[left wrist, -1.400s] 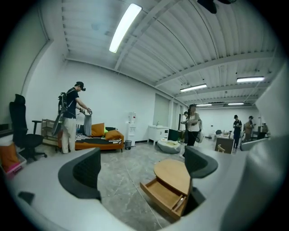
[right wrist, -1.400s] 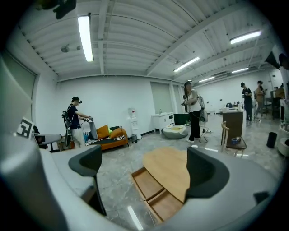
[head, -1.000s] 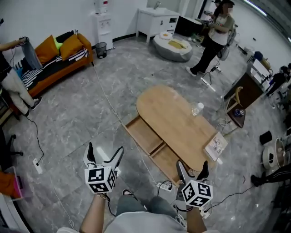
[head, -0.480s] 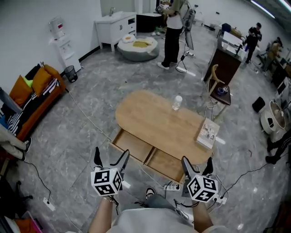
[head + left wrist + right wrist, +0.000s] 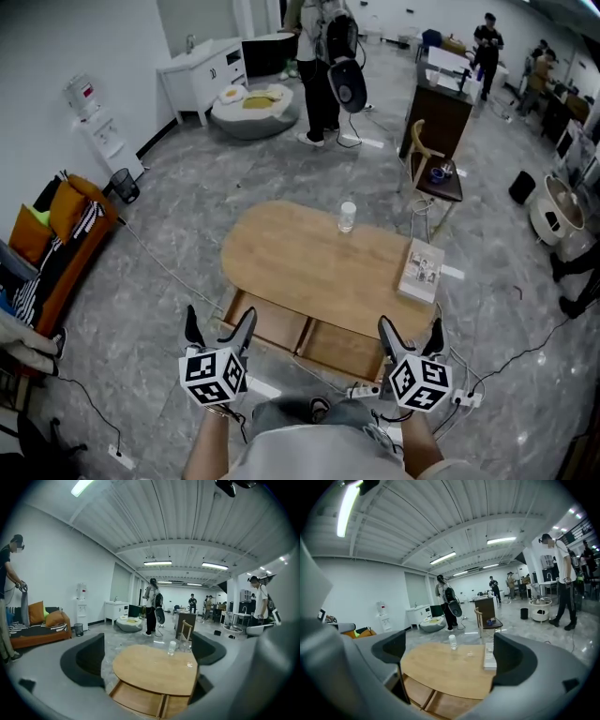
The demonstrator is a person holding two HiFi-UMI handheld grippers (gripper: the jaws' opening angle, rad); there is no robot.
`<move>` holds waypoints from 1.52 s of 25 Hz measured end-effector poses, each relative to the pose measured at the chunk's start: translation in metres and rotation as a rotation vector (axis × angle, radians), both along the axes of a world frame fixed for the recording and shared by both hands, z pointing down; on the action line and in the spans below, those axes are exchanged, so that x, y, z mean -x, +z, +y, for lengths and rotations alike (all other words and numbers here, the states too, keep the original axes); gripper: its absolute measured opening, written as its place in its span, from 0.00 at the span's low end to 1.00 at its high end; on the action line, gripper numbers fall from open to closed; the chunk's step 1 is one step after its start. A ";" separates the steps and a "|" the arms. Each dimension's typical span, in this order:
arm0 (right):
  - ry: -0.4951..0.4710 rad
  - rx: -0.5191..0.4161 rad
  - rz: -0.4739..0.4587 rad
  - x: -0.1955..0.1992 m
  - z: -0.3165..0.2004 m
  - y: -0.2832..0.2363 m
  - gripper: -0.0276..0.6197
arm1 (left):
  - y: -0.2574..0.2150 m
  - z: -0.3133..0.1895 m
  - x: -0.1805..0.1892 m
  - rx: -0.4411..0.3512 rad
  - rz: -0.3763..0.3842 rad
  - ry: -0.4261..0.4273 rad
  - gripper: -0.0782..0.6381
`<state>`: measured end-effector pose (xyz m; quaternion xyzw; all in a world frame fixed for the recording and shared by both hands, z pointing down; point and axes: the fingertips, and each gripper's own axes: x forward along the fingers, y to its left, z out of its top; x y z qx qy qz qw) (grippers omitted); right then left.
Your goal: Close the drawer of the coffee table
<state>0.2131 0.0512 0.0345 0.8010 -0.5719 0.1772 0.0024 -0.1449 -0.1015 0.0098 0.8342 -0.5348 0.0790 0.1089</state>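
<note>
While left gripper (image 5: pixel 219 317) and right gripper (image 5: pixel 410 326) fingers gape (both empty), open drawer (image 5: pixel 272 323) lies ahead — untouched.

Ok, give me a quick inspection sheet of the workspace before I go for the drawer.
Surface: oval light-wood coffee table, top mostly bare.
Job's things: wooden two-compartment drawer stands pulled out on the near side; nothing seen inside.
Clutter: clear plastic bottle upright near the far edge; white booklet at the right end.
Grippers: left hand-held gripper and right hand-held gripper both open, empty, short of the drawer.
Cables: white power strip on the floor by the drawer front; thin cable crossing the floor at left.
Surroundings: grey marble floor; orange sofa at left; standing person beyond the table.
</note>
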 end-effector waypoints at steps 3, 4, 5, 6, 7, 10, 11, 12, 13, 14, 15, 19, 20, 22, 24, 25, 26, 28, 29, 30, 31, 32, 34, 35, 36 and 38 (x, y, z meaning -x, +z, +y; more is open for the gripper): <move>0.054 0.037 0.021 0.002 0.003 0.005 0.95 | 0.005 -0.018 0.001 0.013 0.009 0.037 0.91; 0.072 0.035 0.025 0.006 0.002 0.004 0.95 | 0.007 -0.024 0.001 0.016 0.011 0.055 0.91; 0.091 0.028 0.030 0.010 0.001 0.001 0.95 | 0.009 -0.031 0.001 0.020 0.012 0.076 0.91; 0.113 0.021 0.033 0.014 -0.001 -0.002 0.95 | 0.011 -0.037 -0.001 0.025 0.011 0.101 0.91; 0.136 0.015 0.033 0.018 -0.003 -0.005 0.95 | 0.012 -0.044 -0.003 0.030 0.008 0.129 0.91; 0.203 0.011 0.022 0.038 -0.004 -0.007 0.95 | 0.009 -0.064 -0.008 0.019 -0.003 0.213 0.91; 0.222 0.015 0.022 0.046 -0.002 -0.006 0.95 | 0.007 -0.070 -0.009 0.012 -0.003 0.238 0.91; 0.242 0.020 0.023 0.052 0.000 -0.006 0.95 | 0.006 -0.077 -0.010 0.007 -0.002 0.262 0.91; 0.263 0.023 0.024 0.058 0.003 -0.006 0.95 | 0.005 -0.083 -0.011 0.005 0.000 0.285 0.91; 0.287 0.024 0.023 0.063 0.006 -0.007 0.95 | 0.005 -0.089 -0.012 0.005 0.002 0.307 0.91; 0.313 0.024 0.022 0.067 0.010 -0.007 0.95 | 0.005 -0.093 -0.014 0.008 0.005 0.330 0.91; 0.417 0.046 0.014 0.079 0.038 -0.001 0.95 | 0.010 -0.092 -0.032 0.018 0.005 0.439 0.91; 0.437 0.054 0.010 0.082 0.045 0.001 0.95 | 0.012 -0.090 -0.036 0.021 0.002 0.464 0.91; 0.463 0.064 0.002 0.088 0.051 0.006 0.95 | 0.018 -0.087 -0.043 0.036 -0.001 0.503 0.91; 0.473 0.063 0.007 0.092 0.053 0.005 0.95 | 0.021 -0.084 -0.052 0.048 0.001 0.541 0.91; 0.477 0.063 0.014 0.093 0.054 0.004 0.95 | 0.022 -0.082 -0.058 0.048 -0.001 0.563 0.91; 0.482 0.065 0.021 0.093 0.057 0.003 0.95 | 0.023 -0.078 -0.064 0.046 -0.008 0.585 0.91; 0.493 0.072 0.025 0.092 0.062 0.005 0.95 | 0.025 -0.072 -0.072 0.045 -0.023 0.617 0.91; 0.497 0.072 0.023 0.091 0.064 0.006 0.95 | 0.025 -0.071 -0.076 0.044 -0.026 0.627 0.91; 0.499 0.070 0.021 0.090 0.064 0.006 0.95 | 0.024 -0.070 -0.079 0.042 -0.028 0.634 0.91; 0.500 0.068 0.020 0.090 0.064 0.006 0.95 | 0.023 -0.070 -0.082 0.039 -0.029 0.641 0.91; 0.500 0.065 0.021 0.089 0.064 0.005 0.95 | 0.022 -0.070 -0.085 0.036 -0.031 0.647 0.91; 0.496 0.061 0.022 0.088 0.064 0.004 0.95 | 0.022 -0.068 -0.091 0.036 -0.034 0.656 0.91; 0.494 0.063 0.020 0.088 0.065 0.006 0.95 | 0.025 -0.067 -0.093 0.043 -0.037 0.659 0.91; 0.494 0.068 0.015 0.088 0.067 0.010 0.95 | 0.030 -0.064 -0.094 0.054 -0.042 0.663 0.91; 0.496 0.081 0.003 0.090 0.072 0.021 0.95 | 0.042 -0.060 -0.096 0.077 -0.059 0.676 0.91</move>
